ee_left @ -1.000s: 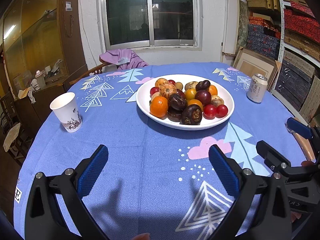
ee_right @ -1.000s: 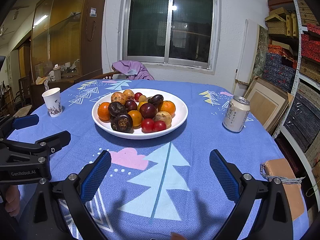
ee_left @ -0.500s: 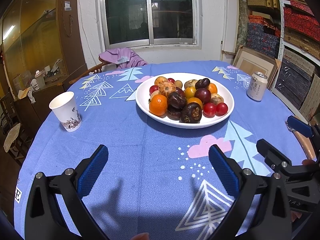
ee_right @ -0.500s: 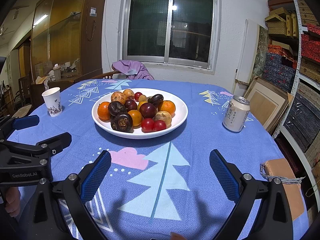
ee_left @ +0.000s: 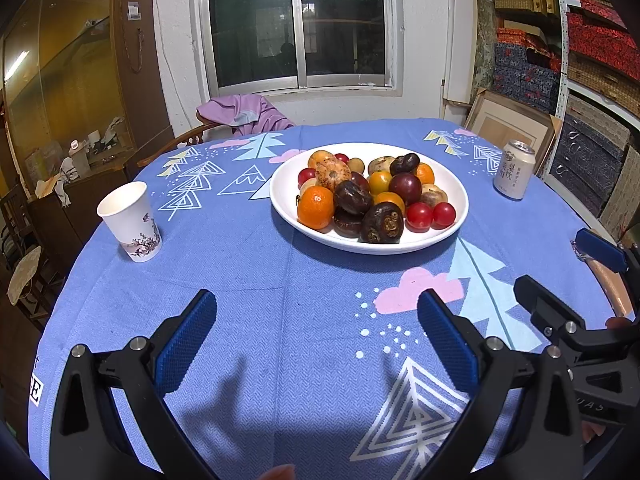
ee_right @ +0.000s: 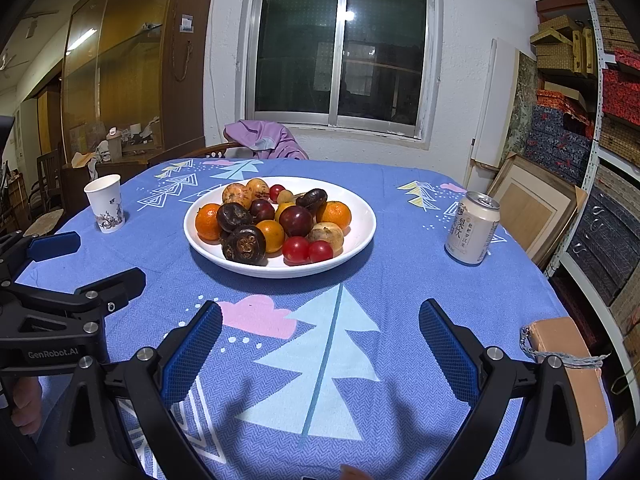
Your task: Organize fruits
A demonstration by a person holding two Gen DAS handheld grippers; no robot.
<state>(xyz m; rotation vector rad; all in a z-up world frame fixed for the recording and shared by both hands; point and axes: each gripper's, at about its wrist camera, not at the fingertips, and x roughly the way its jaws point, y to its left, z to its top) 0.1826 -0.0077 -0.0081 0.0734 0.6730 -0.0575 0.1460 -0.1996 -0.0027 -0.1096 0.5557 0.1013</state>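
round table with fruit plate and two idle grippers

blue tablecloth (ee_left: 248, 264) printed with white triangle trees, pale blue firs and pink clouds covers a round table in a storeroom with a dark sliding window (ee_right: 344, 52) on the far wall. a white plate (ee_left: 456, 196) sits toward the far middle of the cloth and carries the whole fruit pile (ee_left: 372, 196): oranges, small red tomatoes at its near right edge, dark purple round fruits and dark brown wrinkled ones heaped touching each other. one orange (ee_left: 315, 212) lies at the near left of the pile, beside a dark brown fruit (ee_left: 382, 222) at the near edge. a paper cup (ee_left: 130, 222) with a floral print stands upright well to the left of the plate; a pale drink can (ee_left: 513, 170) stands upright to the right of it, apart from the rim. a purple garment (ee_right: 264, 140) hangs over a chair back beyond the far edge. stacked boxes (ee_right: 616, 96) fill shelves on the right.

left gripper (ee_left: 318, 334) hovers over the near cloth, its blue-padded fingers spread wide with nothing between them. right gripper (ee_right: 320, 338) hovers likewise over the pale blue fir, fingers spread wide and empty. each gripper appears at the side of the other's view, well short of the plate
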